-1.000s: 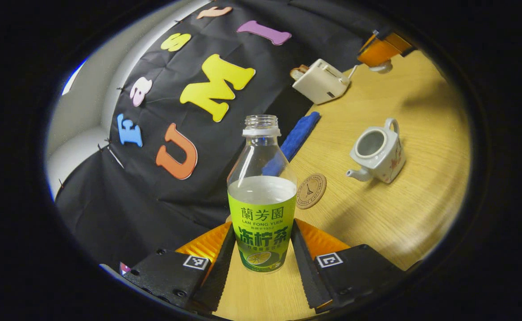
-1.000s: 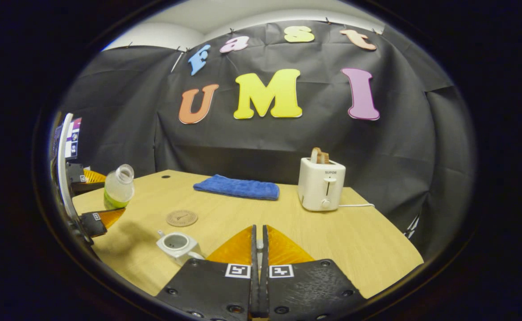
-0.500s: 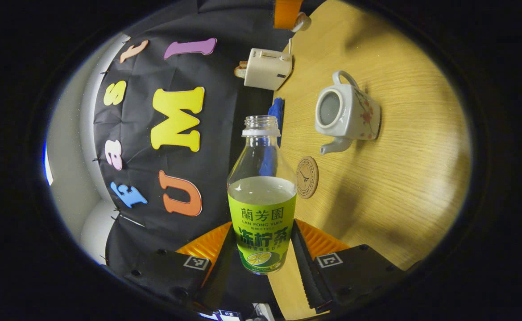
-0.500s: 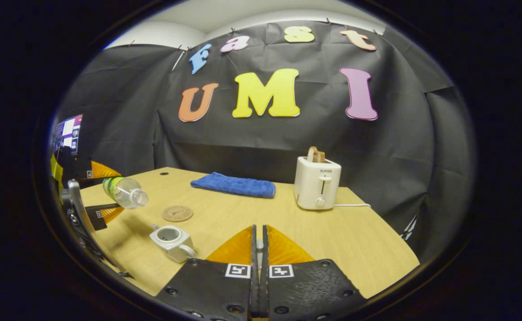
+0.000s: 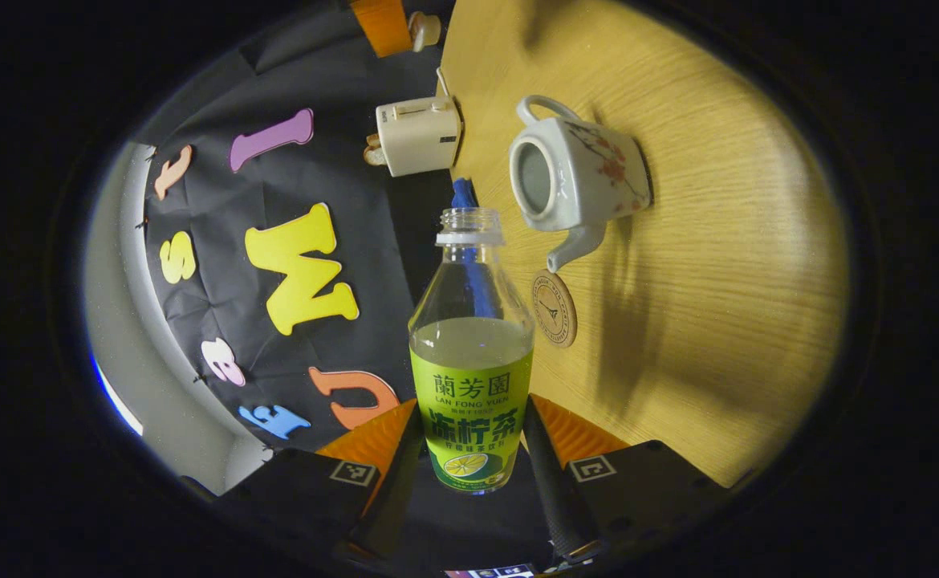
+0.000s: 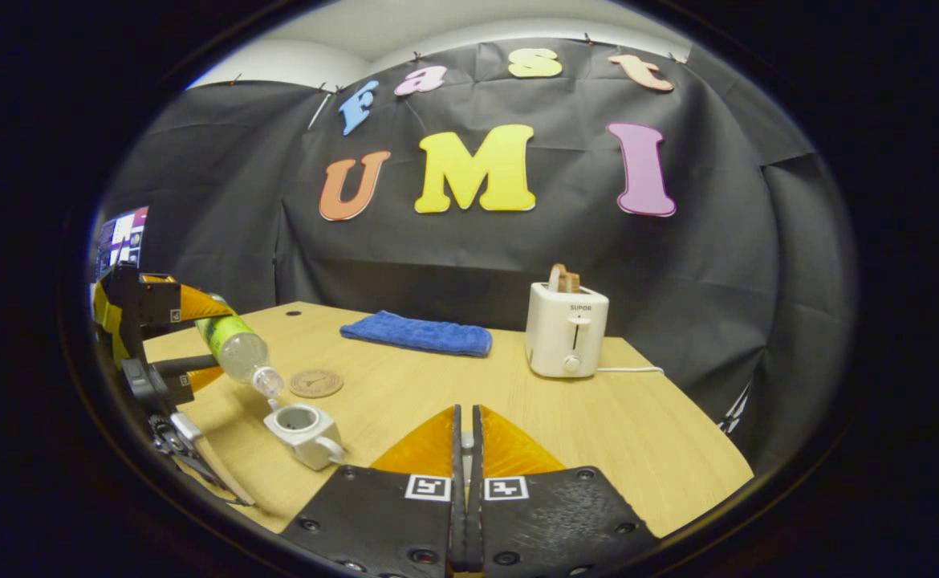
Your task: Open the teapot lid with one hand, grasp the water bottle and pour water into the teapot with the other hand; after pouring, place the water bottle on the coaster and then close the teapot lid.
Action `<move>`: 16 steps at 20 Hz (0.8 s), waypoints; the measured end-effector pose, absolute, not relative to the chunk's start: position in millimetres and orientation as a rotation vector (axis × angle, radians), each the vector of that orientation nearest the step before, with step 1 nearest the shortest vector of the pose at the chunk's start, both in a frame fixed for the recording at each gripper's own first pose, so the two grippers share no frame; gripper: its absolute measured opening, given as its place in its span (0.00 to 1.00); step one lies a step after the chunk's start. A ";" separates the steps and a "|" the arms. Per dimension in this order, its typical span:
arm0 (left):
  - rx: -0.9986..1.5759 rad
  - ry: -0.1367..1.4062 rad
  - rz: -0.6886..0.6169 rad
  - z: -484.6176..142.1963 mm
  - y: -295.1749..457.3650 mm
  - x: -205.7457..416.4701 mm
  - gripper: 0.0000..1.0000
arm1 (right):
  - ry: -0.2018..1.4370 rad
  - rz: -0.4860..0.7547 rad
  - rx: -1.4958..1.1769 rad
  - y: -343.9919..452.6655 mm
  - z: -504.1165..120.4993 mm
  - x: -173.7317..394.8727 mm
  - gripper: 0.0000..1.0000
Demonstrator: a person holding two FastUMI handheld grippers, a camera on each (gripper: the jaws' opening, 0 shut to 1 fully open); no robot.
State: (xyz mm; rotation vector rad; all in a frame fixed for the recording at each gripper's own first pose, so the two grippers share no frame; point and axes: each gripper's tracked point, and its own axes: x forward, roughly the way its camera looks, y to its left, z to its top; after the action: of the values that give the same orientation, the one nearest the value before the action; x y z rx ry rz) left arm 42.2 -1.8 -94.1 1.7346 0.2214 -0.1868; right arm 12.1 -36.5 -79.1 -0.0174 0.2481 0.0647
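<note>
Pouring is the step in hand: the left gripper [image 5: 469,474] clamps both fingers on the labelled lower body of the water bottle [image 5: 471,353], a low grip that leaves the uncapped neck free. In the right gripper view the bottle [image 6: 238,351] is tipped neck-down, its mouth just above the open teapot [image 6: 302,432], so the stream should fall into the opening rather than onto the table [image 6: 598,433]. The teapot stands upright and lidless, spout toward the coaster [image 6: 316,383], which lies just beyond the teapot, bare and ready for the bottle. The right gripper [image 6: 463,449] is closed with the jaws nearly together, held well to the side of the teapot; a small pale piece sits between them, judged to be the lid's knob. A toaster [image 6: 566,340] and blue cloth [image 6: 416,333] stand beyond the teapot.
</note>
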 end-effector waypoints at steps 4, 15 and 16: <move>1.773 0.210 -0.191 -90.2 -8.9 45.2 0.69 | 0.254 0.070 -0.009 -36.9 -82.2 12.9 0.00; 1.911 0.169 -0.185 -77.7 -16.9 52.5 0.72 | 0.254 0.082 -0.012 -34.6 -83.7 10.6 0.00; 1.923 0.166 -0.183 -76.7 -17.2 53.4 0.72 | 0.254 0.083 -0.012 -34.1 -83.4 10.6 0.00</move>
State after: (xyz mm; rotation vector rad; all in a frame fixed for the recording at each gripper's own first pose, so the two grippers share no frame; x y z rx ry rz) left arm 53.4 -17.2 -76.7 1.9230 0.1660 -0.1831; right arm 10.6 -34.1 -83.4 -0.0122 0.2538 0.0833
